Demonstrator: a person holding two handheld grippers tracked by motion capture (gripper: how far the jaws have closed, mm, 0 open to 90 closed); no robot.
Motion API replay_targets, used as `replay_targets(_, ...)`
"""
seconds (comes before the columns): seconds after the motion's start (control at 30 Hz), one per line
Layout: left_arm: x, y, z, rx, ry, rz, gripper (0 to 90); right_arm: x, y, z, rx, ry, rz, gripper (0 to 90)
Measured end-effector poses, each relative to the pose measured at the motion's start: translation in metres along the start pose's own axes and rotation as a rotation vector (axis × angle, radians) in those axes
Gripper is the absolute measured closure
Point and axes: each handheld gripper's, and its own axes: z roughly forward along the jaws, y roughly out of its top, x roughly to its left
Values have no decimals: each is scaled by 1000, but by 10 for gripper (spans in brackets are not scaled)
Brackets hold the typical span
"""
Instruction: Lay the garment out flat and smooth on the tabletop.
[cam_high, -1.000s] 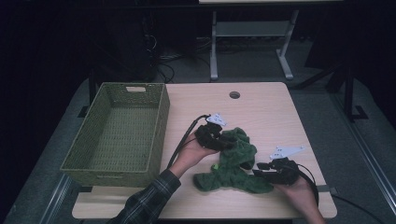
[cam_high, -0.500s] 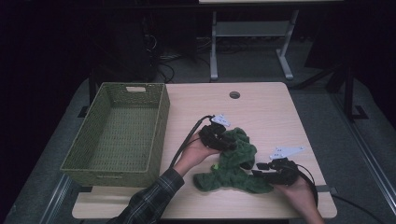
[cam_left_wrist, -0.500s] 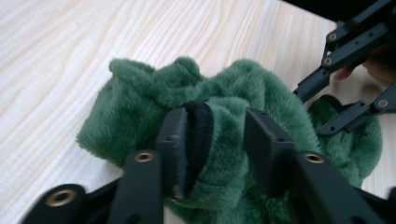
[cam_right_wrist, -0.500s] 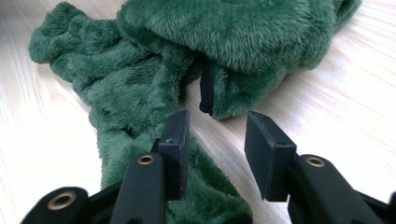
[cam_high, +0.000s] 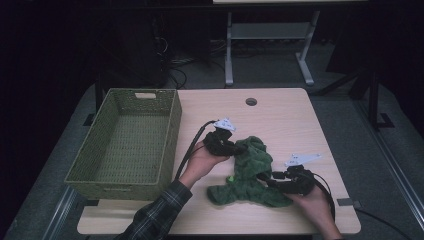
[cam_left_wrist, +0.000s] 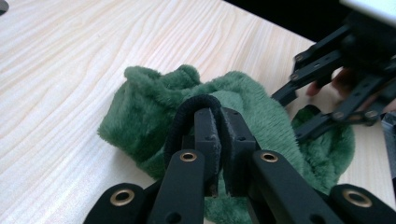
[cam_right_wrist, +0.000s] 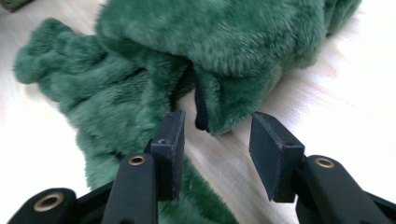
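No readable text, label, brand, number or sign anywhere in these views.

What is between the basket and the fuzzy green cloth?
In the high view, the left hand and its gripper lie between the basket and the green cloth.
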Motion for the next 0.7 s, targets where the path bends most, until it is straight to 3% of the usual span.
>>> replay_targets(0.1,-2,1,-3,-16,-4,1,858,-2,1,7,17,-3,-22,587)
replay_targets(0.2,-3,2,-5,-21,-10,8,859,-1,4,9,32,-14,-22,731)
replay_targets(0.3,-5,2,-8,-29,-11,3,861,-2,6,8,37,-43,-47,812)
replay_targets(0.4,-6,3,-14,-39,-7,4,862,-6,10,2,31,-76,-71,829)
replay_targets(0.53,-9,1,-23,-71,-9,-16,863,-11,21,-17,-17,-99,-83,843)
replay_targets(0.7,-9,-6,-35,-71,29,-22,863,-8,38,-39,-81,-106,-119,847)
